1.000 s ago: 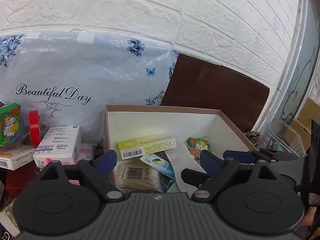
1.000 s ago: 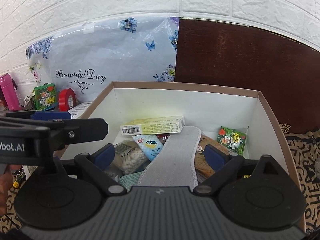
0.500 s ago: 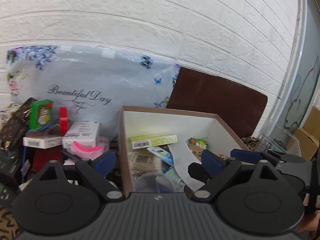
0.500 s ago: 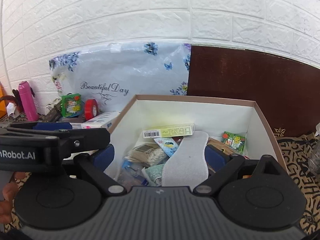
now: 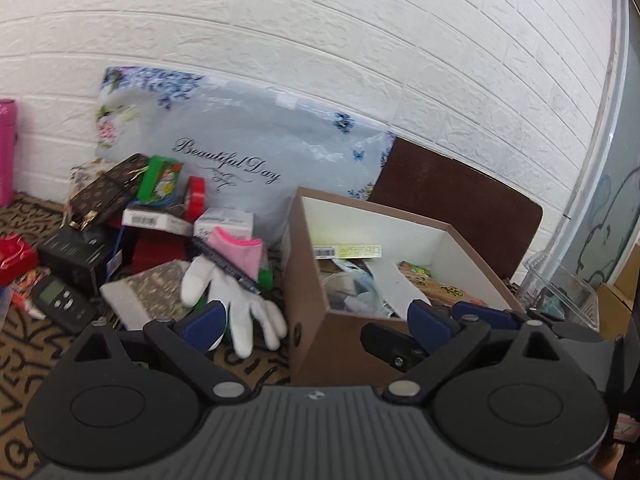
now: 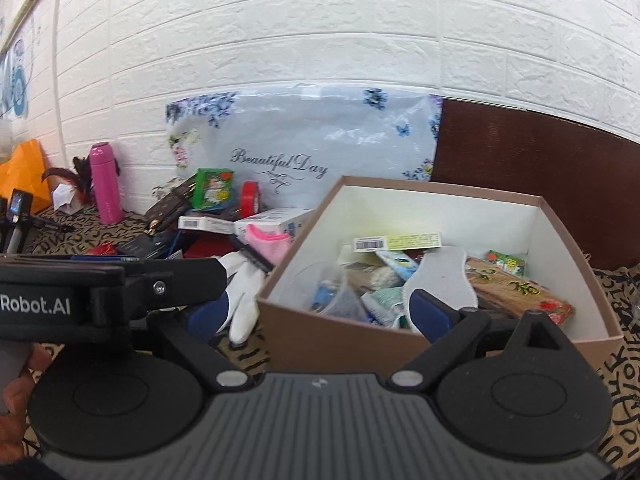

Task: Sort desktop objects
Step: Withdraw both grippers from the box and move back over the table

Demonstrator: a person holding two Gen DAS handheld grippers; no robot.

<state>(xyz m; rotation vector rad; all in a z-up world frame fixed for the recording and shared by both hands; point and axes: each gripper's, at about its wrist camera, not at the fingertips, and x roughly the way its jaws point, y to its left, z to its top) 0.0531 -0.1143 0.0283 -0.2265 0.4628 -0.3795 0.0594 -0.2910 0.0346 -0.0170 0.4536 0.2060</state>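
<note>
Both views have pulled back from the brown cardboard box [image 5: 320, 336] since a second ago: it filled the frame centre then, and now sits centre-right, with the desk clutter exposed at left (white glove [image 5: 236, 300], pink sock [image 5: 240, 254], black remote [image 5: 60, 304]).

Left gripper [image 5: 316, 322]: jaws opening, wide apart, nothing between them; pads touch nothing. Right gripper [image 6: 320, 314]: fingers spread wide, empty, over the box's near wall.

Box contents: yellow-green carton [image 6: 400, 241], grey insole [image 6: 440, 280], clear plastic cup [image 6: 324, 288], green packet [image 6: 506, 262].

Left-wrist view is motion-blurred, so carton print is unreadable. In the right-wrist view the left gripper body hides part of the glove, and a hand [image 6: 16, 392] is cut off at the lower left edge.
</note>
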